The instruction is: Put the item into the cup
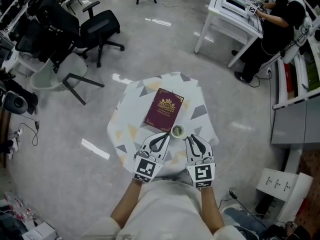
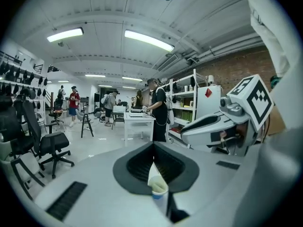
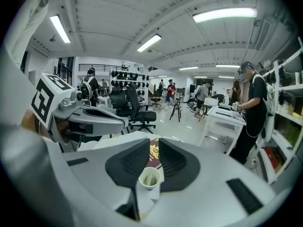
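1. The table (image 1: pixel 131 109), under a cloth patterned with triangles, sits at the centre of the head view.
2. A maroon book (image 1: pixel 164 109) lies flat on the table, just above the frame's middle.
3. The cup (image 1: pixel 178 131) stands upright just below the book's lower right corner. It is close to the book, but I cannot tell if they touch.
4. In the right gripper view something pale, the item (image 3: pixel 148 179), shows inside the cup. What it is cannot be made out.
5. The left gripper (image 1: pixel 166 135) is at lower centre, left of the cup. In its own view the jaw tips meet, with only a wedge of gap nearer the camera, and nothing is seen clamped.
6. The right gripper (image 1: pixel 190 138) is just right of the cup. In its own view the jaws stand slightly apart and the book shows through the slit.
7. In both gripper views the cup shows at the near end of the gap. I cannot tell whether it touches the jaws.
8. A black chair (image 1: pixel 100 26) stands at the upper left of the head view, well away from the table.
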Demonstrator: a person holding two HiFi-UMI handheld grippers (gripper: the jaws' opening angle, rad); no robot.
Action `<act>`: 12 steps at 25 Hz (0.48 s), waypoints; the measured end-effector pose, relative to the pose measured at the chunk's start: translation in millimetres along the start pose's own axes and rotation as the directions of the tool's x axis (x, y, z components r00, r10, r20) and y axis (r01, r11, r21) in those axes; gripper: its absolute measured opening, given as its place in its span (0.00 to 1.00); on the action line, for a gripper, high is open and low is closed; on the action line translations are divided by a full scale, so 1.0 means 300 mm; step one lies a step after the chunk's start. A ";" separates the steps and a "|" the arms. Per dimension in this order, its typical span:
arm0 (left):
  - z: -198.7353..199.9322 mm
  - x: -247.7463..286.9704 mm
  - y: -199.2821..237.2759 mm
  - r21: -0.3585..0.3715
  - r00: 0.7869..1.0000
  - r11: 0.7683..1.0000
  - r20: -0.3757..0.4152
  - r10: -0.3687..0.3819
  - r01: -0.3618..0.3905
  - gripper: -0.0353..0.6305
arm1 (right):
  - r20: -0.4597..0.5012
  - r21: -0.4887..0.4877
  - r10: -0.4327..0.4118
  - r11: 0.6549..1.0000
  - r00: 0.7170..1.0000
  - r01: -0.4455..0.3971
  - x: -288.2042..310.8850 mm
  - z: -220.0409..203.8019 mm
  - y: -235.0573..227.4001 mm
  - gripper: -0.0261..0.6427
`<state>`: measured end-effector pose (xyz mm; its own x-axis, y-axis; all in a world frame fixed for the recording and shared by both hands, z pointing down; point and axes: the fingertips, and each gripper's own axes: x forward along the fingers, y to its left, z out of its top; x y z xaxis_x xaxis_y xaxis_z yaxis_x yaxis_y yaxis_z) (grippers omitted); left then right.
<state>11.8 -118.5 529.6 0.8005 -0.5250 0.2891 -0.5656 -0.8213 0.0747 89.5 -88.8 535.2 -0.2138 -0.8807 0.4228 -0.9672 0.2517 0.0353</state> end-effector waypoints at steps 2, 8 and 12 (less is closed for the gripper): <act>0.006 -0.009 -0.001 0.005 1.000 1.000 0.005 -0.009 0.009 0.07 | 0.005 0.000 -0.010 1.000 1.000 0.010 -0.012 0.008 0.009 0.12; 0.006 -0.037 -0.012 0.029 0.999 0.999 0.013 -0.037 0.037 0.07 | 0.009 -0.016 -0.045 0.999 0.999 0.045 -0.043 0.017 0.034 0.12; 0.005 -0.046 -0.017 0.044 0.998 0.997 0.009 -0.055 0.055 0.07 | 0.008 -0.014 -0.070 0.997 0.998 0.070 -0.061 0.027 0.037 0.12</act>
<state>3.9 -107.5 523.9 0.8324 -0.4806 0.2757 -0.5113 -0.8580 0.0481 81.6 -73.2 520.7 -0.1470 -0.8993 0.4120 -0.9778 0.1950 0.0770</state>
